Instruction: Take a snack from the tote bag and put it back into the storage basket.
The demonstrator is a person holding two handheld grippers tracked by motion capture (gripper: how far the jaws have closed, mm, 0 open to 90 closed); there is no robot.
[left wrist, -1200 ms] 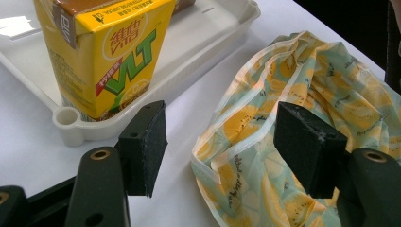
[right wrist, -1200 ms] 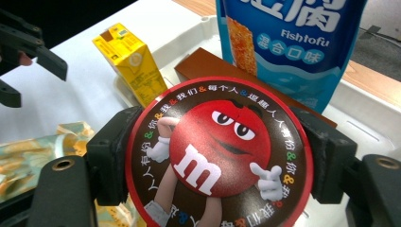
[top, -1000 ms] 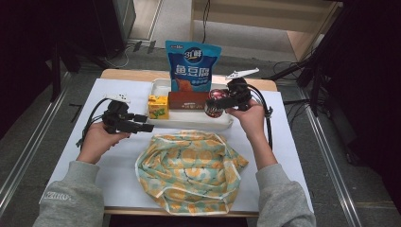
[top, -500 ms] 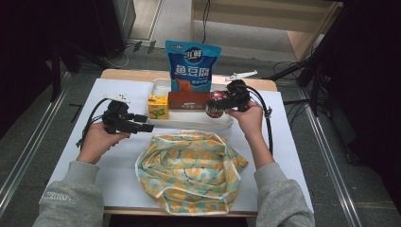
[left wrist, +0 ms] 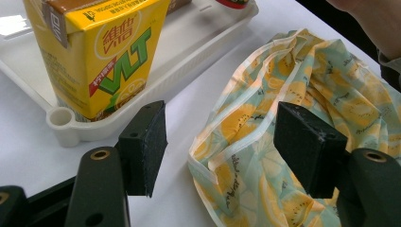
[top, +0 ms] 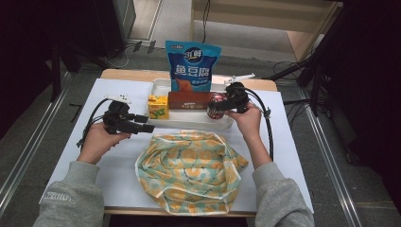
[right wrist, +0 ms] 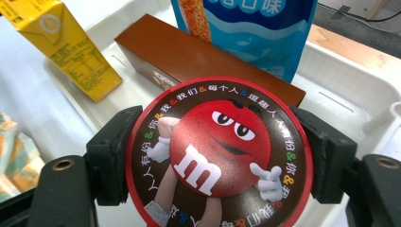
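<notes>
The right gripper (right wrist: 220,156) clamps the round red-lidded candy tub (right wrist: 218,153), little moved in half a second, at the white plastic tray's (top: 189,124) three-o'clock end; the left gripper (left wrist: 222,146) waits, spread.

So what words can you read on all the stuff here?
"VLT" on the yellow juice carton.
"m" on the round M&M's tub that the right gripper holds; the ring of Chinese words around it is too small to read.
"鱼豆腐" on the blue snack bag.
Brown box: print too blurred.
</notes>
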